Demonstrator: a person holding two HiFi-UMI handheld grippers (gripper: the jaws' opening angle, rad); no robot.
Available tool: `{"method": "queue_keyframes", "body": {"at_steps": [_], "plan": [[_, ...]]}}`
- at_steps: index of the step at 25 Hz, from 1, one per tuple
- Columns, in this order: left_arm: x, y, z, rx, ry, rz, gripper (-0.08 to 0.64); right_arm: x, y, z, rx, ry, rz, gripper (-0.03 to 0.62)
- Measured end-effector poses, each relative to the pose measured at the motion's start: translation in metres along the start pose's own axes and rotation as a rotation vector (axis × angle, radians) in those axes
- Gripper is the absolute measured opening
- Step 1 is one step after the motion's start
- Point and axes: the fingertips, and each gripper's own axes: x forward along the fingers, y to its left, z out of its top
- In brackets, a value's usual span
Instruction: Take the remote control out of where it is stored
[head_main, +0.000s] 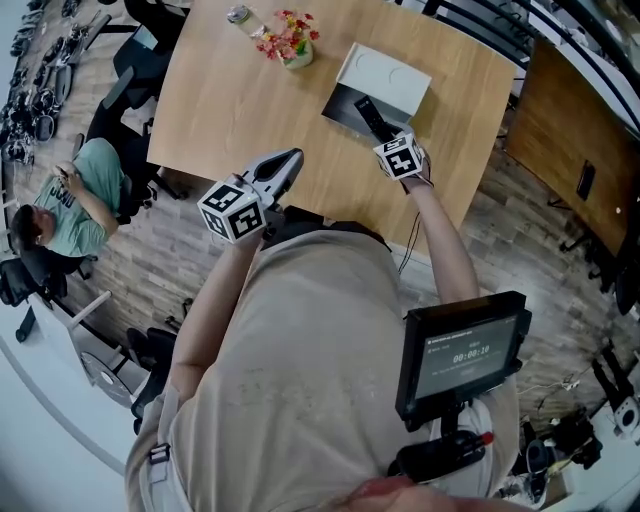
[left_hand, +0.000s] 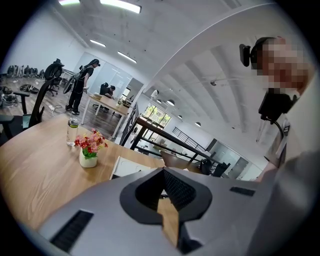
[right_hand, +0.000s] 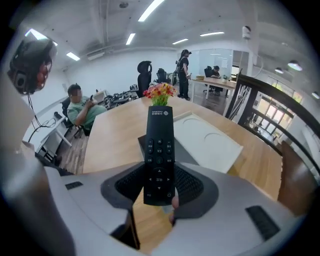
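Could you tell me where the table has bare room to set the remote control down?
The widest bare patch is the table's left half in the head view, between the flower pot, the left gripper and the box. It is crowded around the box, below the remote control in the right gripper.

Open-plan office, prob. w/ a tech/lab corner. Big wooden meeting table (head_main: 230, 100) w/ flower vase (head_main: 290, 48) & water bottle (head_main: 240, 15). Black office chairs (head_main: 130, 60) stand left of it, w/ a seated person (head_main: 75, 200) nearer on the left. Far end has more desks (left_hand: 107, 104), a standing person (left_hand: 80, 85), a glass-walled room (right_hand: 220, 57) & ceiling strip lights (right_hand: 150, 9). Wood-plank floor (head_main: 520, 220); equipment heaped far left (head_main: 40, 90).
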Motion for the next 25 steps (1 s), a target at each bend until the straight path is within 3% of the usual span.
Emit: {"method": "queue_keyframes", "body": {"at_steps": [6, 16, 25], "plan": [[0.008, -0.013, 0.001, 0.012, 0.0, -0.045, 0.005, -0.051, -0.008, 0.013, 0.134, -0.128, -0.014, 0.184], [0.023, -0.039, 0.003, 0.042, 0.007, -0.12, 0.005, -0.137, -0.007, 0.048, 0.242, -0.324, -0.019, 0.184], [0.041, -0.069, 0.014, 0.089, 0.029, -0.232, 0.005, -0.223, 0.001, 0.076, 0.218, -0.468, -0.106, 0.184]]}}
